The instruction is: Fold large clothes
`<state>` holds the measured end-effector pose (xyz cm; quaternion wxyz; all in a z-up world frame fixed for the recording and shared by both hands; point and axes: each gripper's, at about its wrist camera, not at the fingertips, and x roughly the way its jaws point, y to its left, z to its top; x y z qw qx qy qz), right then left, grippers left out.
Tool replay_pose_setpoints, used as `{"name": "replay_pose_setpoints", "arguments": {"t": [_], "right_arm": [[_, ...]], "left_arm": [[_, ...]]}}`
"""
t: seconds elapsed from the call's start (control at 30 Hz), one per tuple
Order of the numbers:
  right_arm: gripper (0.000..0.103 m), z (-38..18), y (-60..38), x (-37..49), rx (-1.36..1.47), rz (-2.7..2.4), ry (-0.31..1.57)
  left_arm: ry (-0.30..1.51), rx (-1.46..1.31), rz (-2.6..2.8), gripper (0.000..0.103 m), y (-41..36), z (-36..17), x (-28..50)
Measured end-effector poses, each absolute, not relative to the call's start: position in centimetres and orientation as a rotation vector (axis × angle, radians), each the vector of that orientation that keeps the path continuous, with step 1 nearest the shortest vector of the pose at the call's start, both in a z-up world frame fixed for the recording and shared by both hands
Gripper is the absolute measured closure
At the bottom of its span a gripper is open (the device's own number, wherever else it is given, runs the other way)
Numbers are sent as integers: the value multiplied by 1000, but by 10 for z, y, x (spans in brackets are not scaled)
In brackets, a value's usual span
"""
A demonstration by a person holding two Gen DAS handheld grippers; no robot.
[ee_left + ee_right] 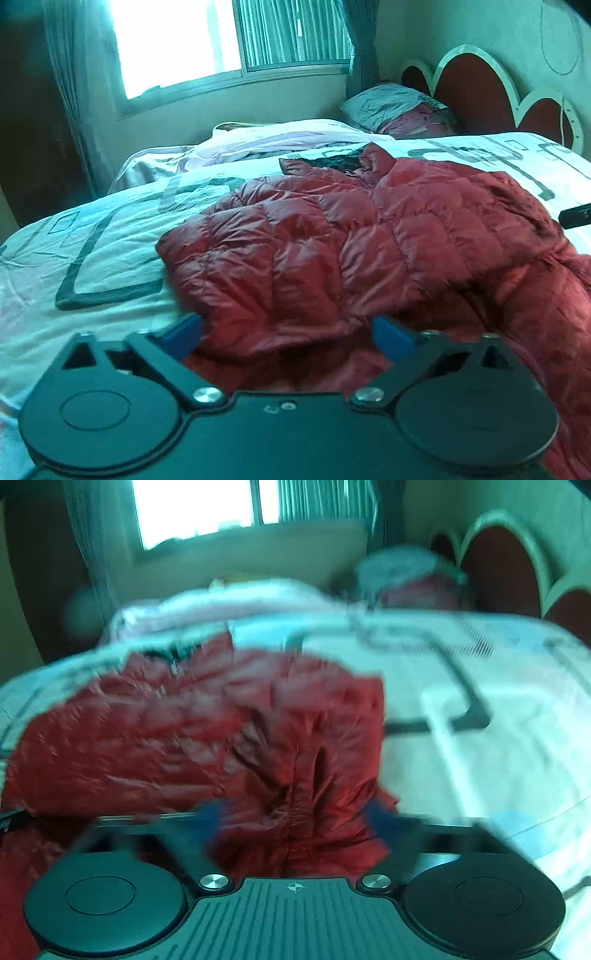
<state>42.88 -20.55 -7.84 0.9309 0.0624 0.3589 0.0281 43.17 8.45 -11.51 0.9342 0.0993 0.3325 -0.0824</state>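
A red quilted puffer jacket (351, 236) lies crumpled on the bed, its dark-lined collar toward the far side. My left gripper (288, 332) is open, its blue fingertips (183, 332) spread wide over the jacket's near left edge. In the blurred right wrist view the jacket (207, 734) fills the left and middle. My right gripper (295, 816) is open, its blue fingertips (380, 819) either side of a bunched fold of red fabric at the jacket's right edge. Part of the right gripper shows as a dark tip in the left wrist view (576, 218).
The bed has a white cover (92, 236) with dark grey line patterns. A pillow (399, 107) lies at the far end by a red and white scalloped headboard (476, 92). A bright window (177, 44) and curtains stand behind the bed.
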Motion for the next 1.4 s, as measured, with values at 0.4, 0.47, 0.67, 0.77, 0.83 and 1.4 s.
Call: {"name": "replay_pose_setpoints", "arguments": {"t": [0.4, 0.47, 0.67, 0.77, 0.83, 1.4], "right_arm": [[39, -67, -238, 336, 280, 133, 760], [39, -70, -258, 316, 321, 124, 770], [38, -89, -305, 248, 382, 119, 842], [30, -102, -319, 224, 413, 126, 882], [29, -109, -324, 209, 450, 166, 903], [92, -138, -329, 226, 601, 518, 958]], "left_arm": [[720, 176, -85, 22, 106, -105, 334], [739, 164, -62, 22, 114, -109, 308], [818, 59, -4, 22, 144, -125, 243], [841, -67, -27, 29, 158, -128, 219], [846, -155, -61, 31, 164, -130, 209], [882, -332, -269, 98, 179, -139, 234]]}}
